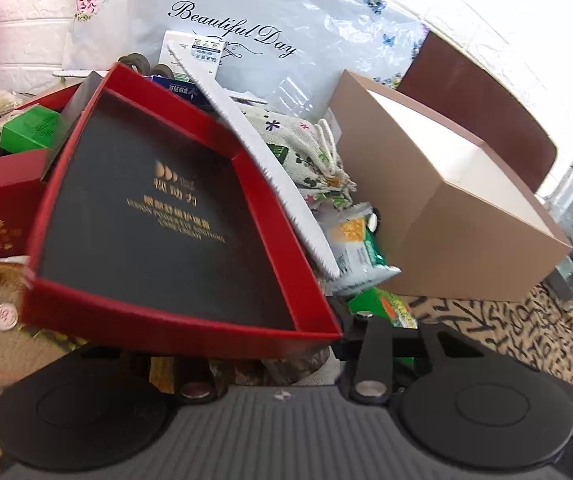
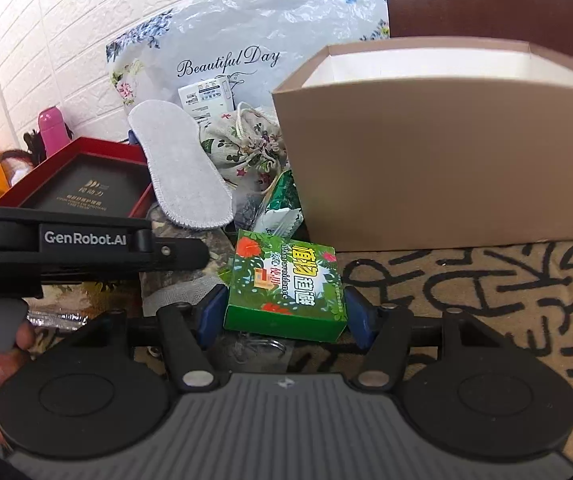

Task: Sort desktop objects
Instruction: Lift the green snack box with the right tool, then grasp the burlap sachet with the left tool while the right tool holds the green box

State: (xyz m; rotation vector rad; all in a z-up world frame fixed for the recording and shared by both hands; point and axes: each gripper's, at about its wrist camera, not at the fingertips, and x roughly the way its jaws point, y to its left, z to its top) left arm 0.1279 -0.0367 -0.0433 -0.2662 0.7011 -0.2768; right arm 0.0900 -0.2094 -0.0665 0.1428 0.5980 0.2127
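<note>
My left gripper (image 2: pixel 182 254) holds a red box lid (image 1: pixel 158 216) with a black inside and gold lettering, tilted up above the clutter; its fingers are hidden under the lid. The lid also shows in the right wrist view (image 2: pixel 82 184). My right gripper (image 2: pixel 286 312) has its blue pads (image 2: pixel 360 320) closed on the sides of a green flowered box (image 2: pixel 286 284) low over the patterned tablecloth. An open tan cardboard box (image 2: pixel 446 140) stands just behind and to the right, also in the left wrist view (image 1: pixel 438 184).
A grey insole (image 2: pixel 184 164), a floral cloth pouch (image 2: pixel 250 144), a green and white packet (image 2: pixel 282 208) and a "Beautiful Day" plastic bag (image 2: pixel 226 40) crowd the middle. More red and green boxes (image 1: pixel 6 196) lie left. A pink bottle (image 2: pixel 51 130) stands by the wall.
</note>
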